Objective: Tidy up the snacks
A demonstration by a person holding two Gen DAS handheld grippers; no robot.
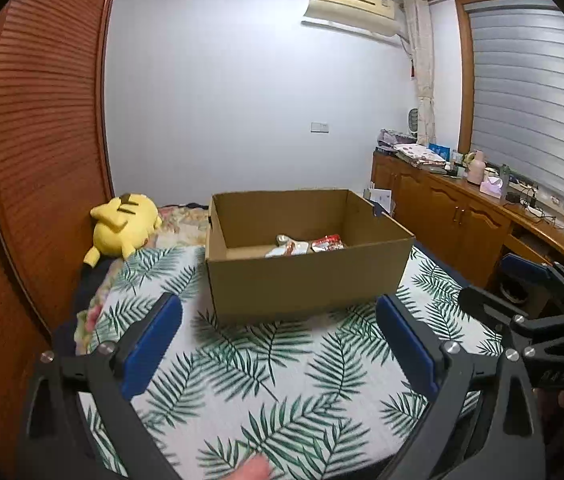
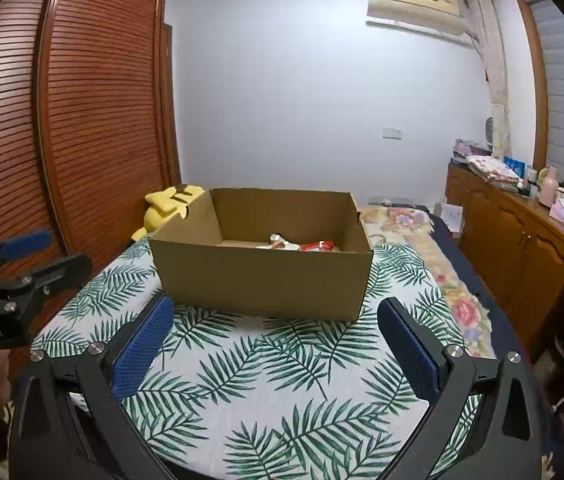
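I hold my left tongs [image 1: 278, 344] low over the leaf-print cover [image 1: 282, 380] on the bed, their blue pads [image 1: 150, 346] spread wide with nothing between them. My right tongs [image 2: 276, 344] hover the same way on the near side of the cardboard box [image 2: 262, 284], spread wide and holding nothing; their blue pads [image 2: 144, 346] frame only cloth.

The cardboard box is my landmark. It stands open-topped on the leaf-print cover, just beyond both pairs of tongs, apart from them. Inside it, toward its far right corner, lie the snack packets [image 1: 307, 246]: a pale one and a red one side by side, with a small silvery wrapped piece just behind them. From the right wrist view the same packets [image 2: 301, 245] show low behind the box's near wall, so I cannot read their labels.

Left of the box, beyond its far left corner, a yellow plush toy [image 1: 124, 226] lies on the bed against the slatted wooden wardrobe [image 1: 42, 140]. Behind the box a flowered quilt [image 2: 409, 224] runs along its right side. Right of the box, past the bed's edge, a wooden desk [image 1: 461, 208] with cabinet doors carries folded cloth, a pink bottle [image 1: 475, 166] and small clutter. High above the box on the far wall hangs an air conditioner [image 1: 351, 8].

In the left wrist view my right tongs appear at the right edge, right of the box; a fingertip [image 1: 254, 470] shows at the bottom.
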